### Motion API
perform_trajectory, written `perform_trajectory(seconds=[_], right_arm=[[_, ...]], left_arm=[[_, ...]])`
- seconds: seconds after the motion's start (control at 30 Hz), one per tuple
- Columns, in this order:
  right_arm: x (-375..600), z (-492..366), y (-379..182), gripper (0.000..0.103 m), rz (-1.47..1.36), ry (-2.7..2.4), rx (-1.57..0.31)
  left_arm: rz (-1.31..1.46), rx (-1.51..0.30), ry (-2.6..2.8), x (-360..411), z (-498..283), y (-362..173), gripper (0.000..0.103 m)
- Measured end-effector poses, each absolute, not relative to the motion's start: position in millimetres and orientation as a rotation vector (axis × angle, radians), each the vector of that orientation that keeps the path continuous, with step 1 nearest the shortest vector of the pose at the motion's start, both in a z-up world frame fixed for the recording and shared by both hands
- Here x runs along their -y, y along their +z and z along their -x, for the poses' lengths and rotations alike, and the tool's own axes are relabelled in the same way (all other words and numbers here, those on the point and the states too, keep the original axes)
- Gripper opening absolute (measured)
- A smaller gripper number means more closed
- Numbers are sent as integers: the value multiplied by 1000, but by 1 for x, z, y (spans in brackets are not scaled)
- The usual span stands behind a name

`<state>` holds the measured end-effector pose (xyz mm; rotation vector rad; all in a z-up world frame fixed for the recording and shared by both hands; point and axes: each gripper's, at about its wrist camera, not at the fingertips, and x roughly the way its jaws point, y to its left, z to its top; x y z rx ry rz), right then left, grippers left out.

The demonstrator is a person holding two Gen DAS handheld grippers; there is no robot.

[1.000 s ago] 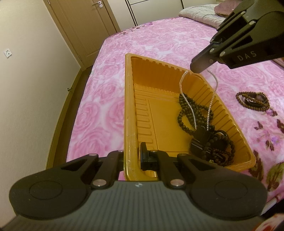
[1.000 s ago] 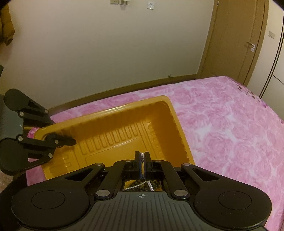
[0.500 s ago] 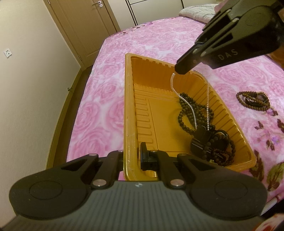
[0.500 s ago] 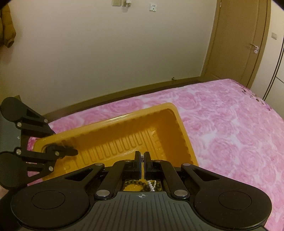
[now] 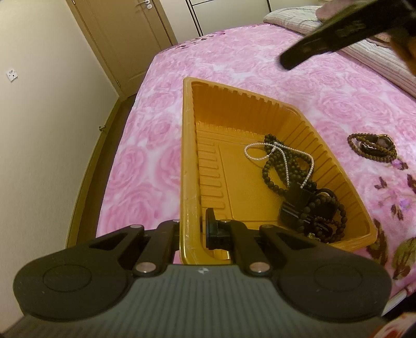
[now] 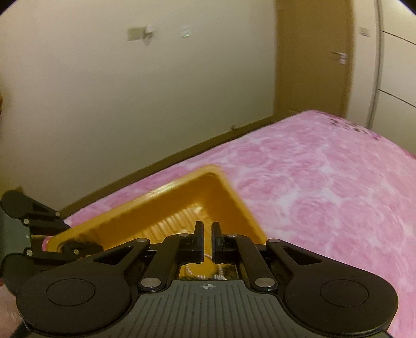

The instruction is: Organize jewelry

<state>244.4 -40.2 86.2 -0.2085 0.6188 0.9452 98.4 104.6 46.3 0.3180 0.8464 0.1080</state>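
An orange plastic tray (image 5: 187, 145) lies on the pink bed. My left gripper (image 5: 193, 228) is shut on the tray's near left wall. Inside the tray lie a white pearl necklace (image 5: 279, 156), dark bead strands (image 5: 275, 171) and dark bracelets (image 5: 312, 210). Another brown bead bracelet (image 5: 373, 147) lies on the bedspread right of the tray. My right gripper (image 6: 207, 240) is open and empty, raised above the tray (image 6: 223, 182); it shows blurred in the left wrist view (image 5: 288, 61).
The pink rose bedspread (image 5: 260, 59) covers the bed. A striped pillow (image 5: 293, 15) lies at the far end. A cream wall and a wooden door (image 5: 124, 33) stand left of the bed. The bed edge drops off on the left.
My right gripper opened, dropped the pearl necklace into the tray, and rose up and away. My left gripper kept its hold on the tray wall.
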Motion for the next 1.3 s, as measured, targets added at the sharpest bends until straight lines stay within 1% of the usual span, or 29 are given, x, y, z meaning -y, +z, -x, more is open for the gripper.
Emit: perform_trajectory(seconds=[0.03,0.1,0.17,0.2,0.23,0.33,0.6,0.7,0.93,1.0,1.03,1.07,1.13,1.3], right_arm=[[49,-243,88,6,198,928,-617],[71,-240,86,15,184,878,-622],[95,-236,79,41,165,823,-632],[106,-233,77,45,152,798,-638],[118,-230,72,47,134,770,-648],[152,-219,53,47,99,691,-701],[197,-181,-8,47,202,530,-802],[202,-171,-22,47,253,516,-808],[198,-171,-35,46,291,531,-778],[193,-174,-40,41,309,541,-767],[190,-174,-41,33,318,550,-763],[187,-173,-42,27,331,558,-759],[179,-172,-44,25,376,561,-752],[163,-175,-54,23,441,588,-742]], left_arm=[[-319,-847,109,-104,-98,46,4],[-319,-845,110,-104,-98,47,4],[-322,-845,112,-103,-98,47,4],[-323,-844,112,-102,-98,47,4],[-323,-844,112,-102,-98,47,4],[-328,-844,113,-101,-98,47,4],[-336,-839,110,-98,-97,50,5],[-338,-840,112,-97,-97,51,5],[-339,-840,112,-97,-97,51,5],[-341,-841,113,-97,-97,51,5],[-342,-842,113,-97,-97,52,5],[-342,-842,113,-97,-97,52,5],[-345,-843,114,-97,-97,52,5],[-345,-843,114,-97,-98,52,5]])
